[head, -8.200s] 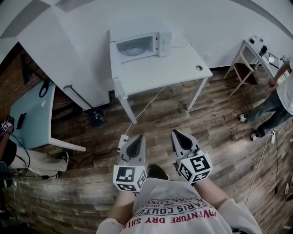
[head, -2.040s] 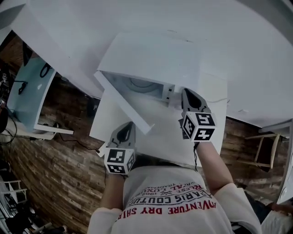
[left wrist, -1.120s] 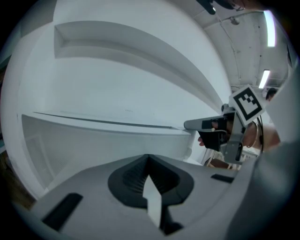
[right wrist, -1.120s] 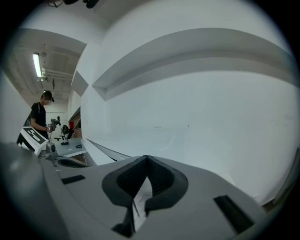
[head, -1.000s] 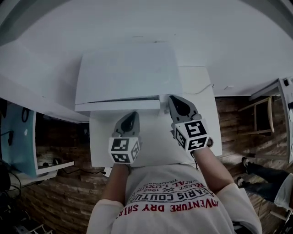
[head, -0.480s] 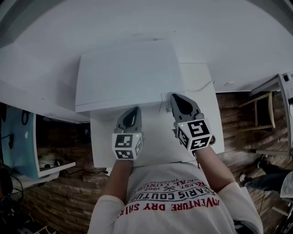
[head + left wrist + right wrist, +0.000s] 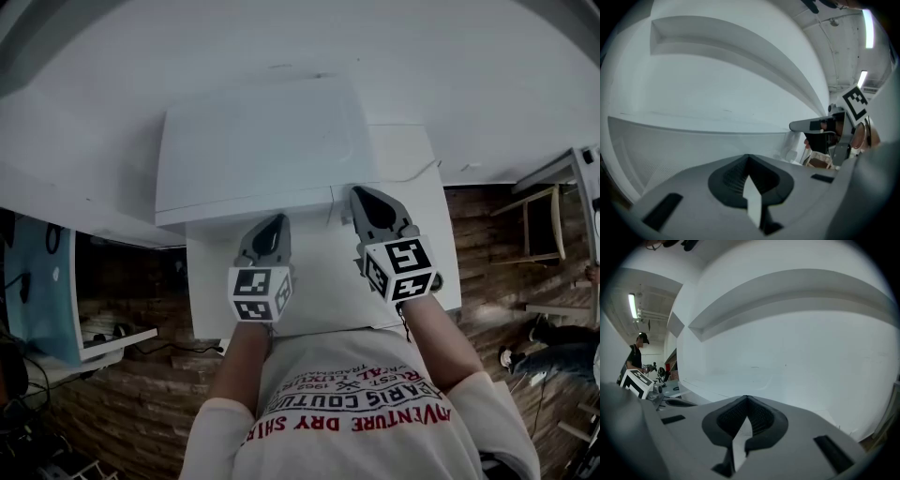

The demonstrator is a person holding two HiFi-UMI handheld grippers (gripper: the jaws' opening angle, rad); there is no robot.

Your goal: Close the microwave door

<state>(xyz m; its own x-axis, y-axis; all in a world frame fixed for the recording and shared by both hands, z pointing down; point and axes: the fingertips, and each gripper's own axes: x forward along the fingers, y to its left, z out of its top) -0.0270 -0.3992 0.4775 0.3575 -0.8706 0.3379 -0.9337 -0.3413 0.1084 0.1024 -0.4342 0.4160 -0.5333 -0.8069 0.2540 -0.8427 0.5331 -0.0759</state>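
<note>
The white microwave stands at the back of the white table, seen from above, with its door flush against the front. My left gripper is shut and empty, its tip a little short of the door. In the left gripper view the door's mesh window fills the space just past the left gripper. My right gripper is shut on nothing, with its tip at the microwave's right front corner. From the right gripper view, the right gripper faces the white wall.
A thin cable runs off the microwave's right side. A light-blue desk stands to the left and a wooden chair to the right on the plank floor. A person stands far off in the room.
Two seconds ago the microwave door stood open; now it lies shut against the front. Over the last half second both grippers barely moved.
</note>
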